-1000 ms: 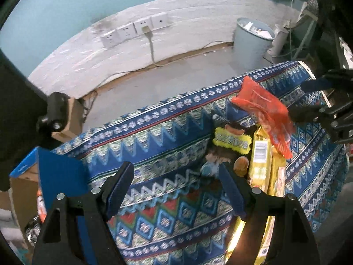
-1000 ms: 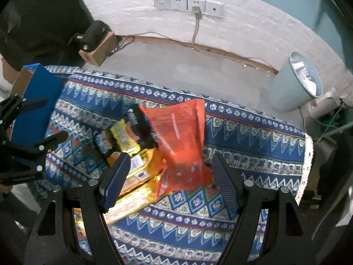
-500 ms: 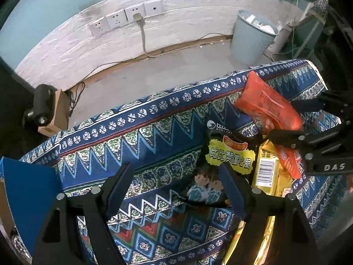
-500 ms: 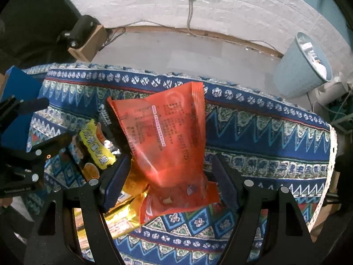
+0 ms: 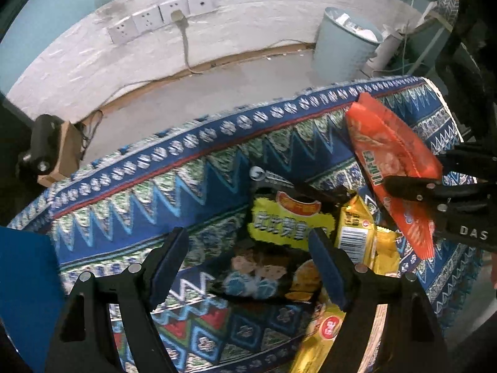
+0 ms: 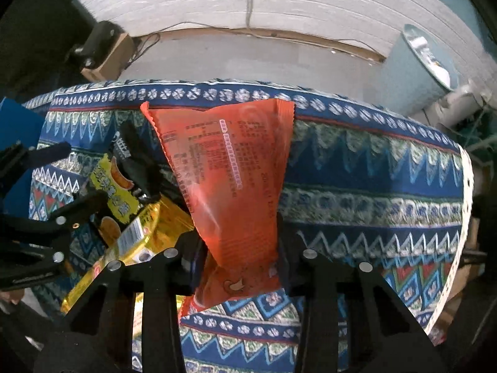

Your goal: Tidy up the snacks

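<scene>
My right gripper (image 6: 240, 248) is shut on an orange snack bag (image 6: 230, 171) and holds it above the patterned tablecloth (image 6: 357, 180); the bag also shows in the left wrist view (image 5: 391, 155) at the right. My left gripper (image 5: 248, 255) is open and empty, its jaws on either side of a black snack bag with cartoon figures (image 5: 273, 248). Yellow packets (image 5: 357, 239) lie beside that bag, and also show in the right wrist view (image 6: 136, 236).
A blue box (image 5: 25, 295) stands at the table's left end. A pale bin (image 5: 344, 49) and a small camera on a cardboard box (image 5: 49, 152) are on the floor beyond the table. Wall sockets (image 5: 161, 21) are behind.
My right gripper has closed on the orange bag and lifted it. My left gripper has moved right, over the black snack bag.
</scene>
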Available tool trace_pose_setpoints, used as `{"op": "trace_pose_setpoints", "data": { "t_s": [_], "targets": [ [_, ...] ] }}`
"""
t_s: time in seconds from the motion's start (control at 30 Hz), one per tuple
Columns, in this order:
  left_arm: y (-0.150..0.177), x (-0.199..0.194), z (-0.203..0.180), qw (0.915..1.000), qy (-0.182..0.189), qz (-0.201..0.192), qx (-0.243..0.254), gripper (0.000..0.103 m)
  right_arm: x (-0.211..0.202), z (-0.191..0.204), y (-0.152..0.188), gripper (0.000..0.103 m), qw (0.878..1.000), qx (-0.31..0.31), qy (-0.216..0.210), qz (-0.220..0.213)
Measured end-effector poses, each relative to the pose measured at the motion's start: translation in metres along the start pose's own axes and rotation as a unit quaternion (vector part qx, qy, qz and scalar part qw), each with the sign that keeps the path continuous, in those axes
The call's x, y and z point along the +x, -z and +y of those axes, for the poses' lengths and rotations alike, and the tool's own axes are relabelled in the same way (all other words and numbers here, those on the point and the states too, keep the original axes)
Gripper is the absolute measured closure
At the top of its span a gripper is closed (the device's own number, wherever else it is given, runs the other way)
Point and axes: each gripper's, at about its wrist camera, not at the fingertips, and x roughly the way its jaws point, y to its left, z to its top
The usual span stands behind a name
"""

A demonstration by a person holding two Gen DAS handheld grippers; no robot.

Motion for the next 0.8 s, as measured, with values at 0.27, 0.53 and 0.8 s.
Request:
{"op": "trace_pose_setpoints", "data": {
  "t_s": [0.27,0.53,0.8],
  "targets": [
    [-0.001,0.014,-0.021,0.9997,0.000,0.005,0.022,0.017,-0.008,-0.007,0.018,0.066,1.000,0.006,-0.004,0.001],
    [0.003,0.030,-0.028,0.9977,-0.038,0.018,0.053,0.014,-0.021,0.000,0.029,0.066,1.000,-0.003,-0.017,-0.012],
    [0.009,0.026,-0.021,0.9974,-0.039,-0.007,0.061,0.025,-0.016,-0.004,0.030,0.066,1.000,-0.003,-0.001,-0.007]
  ]
}}
